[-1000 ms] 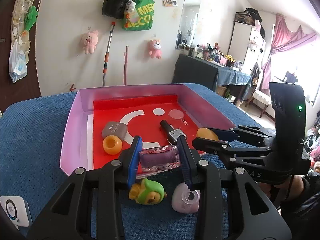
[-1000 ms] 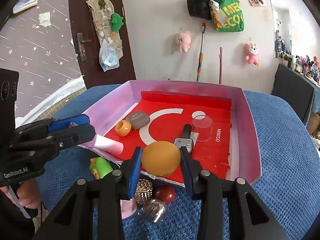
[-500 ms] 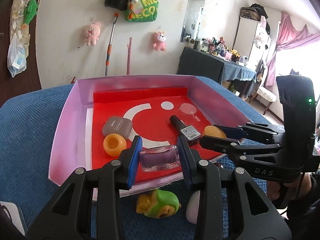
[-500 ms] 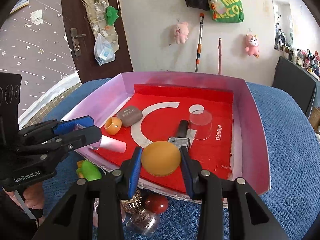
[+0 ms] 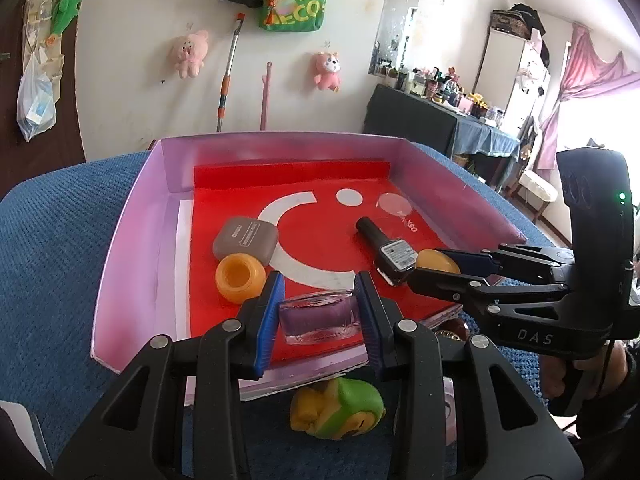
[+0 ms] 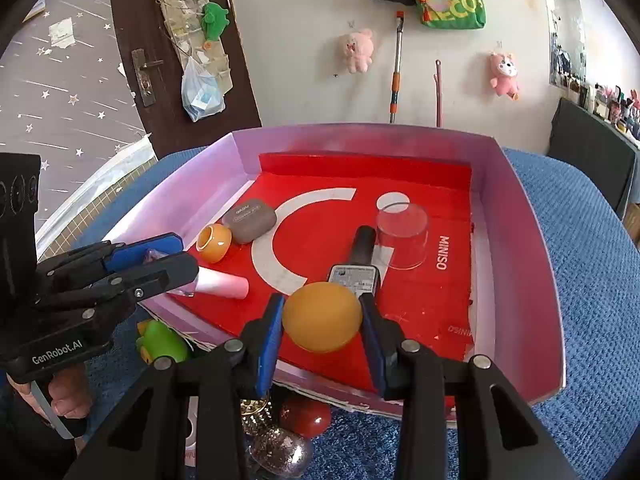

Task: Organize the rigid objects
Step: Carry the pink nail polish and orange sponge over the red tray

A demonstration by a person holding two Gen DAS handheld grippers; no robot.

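Both grippers moved over the tray (image 5: 132, 216), jaws clamping jar (image 5: 318, 316) and orange ball (image 6: 322, 317).

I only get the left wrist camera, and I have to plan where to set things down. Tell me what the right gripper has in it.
Observer: The right gripper is shut on an orange ball, over the near part of the tray.
Operator: Say what that faint disc beside the black bottle is.
Observer: It is the top of a clear cup, standing upside down on the red floor just right of the black bottle.
Operator: List what lies below the right gripper, outside the tray.
Observer: A red ball, a glittery silver ball and a gold studded piece, on the blue cloth.
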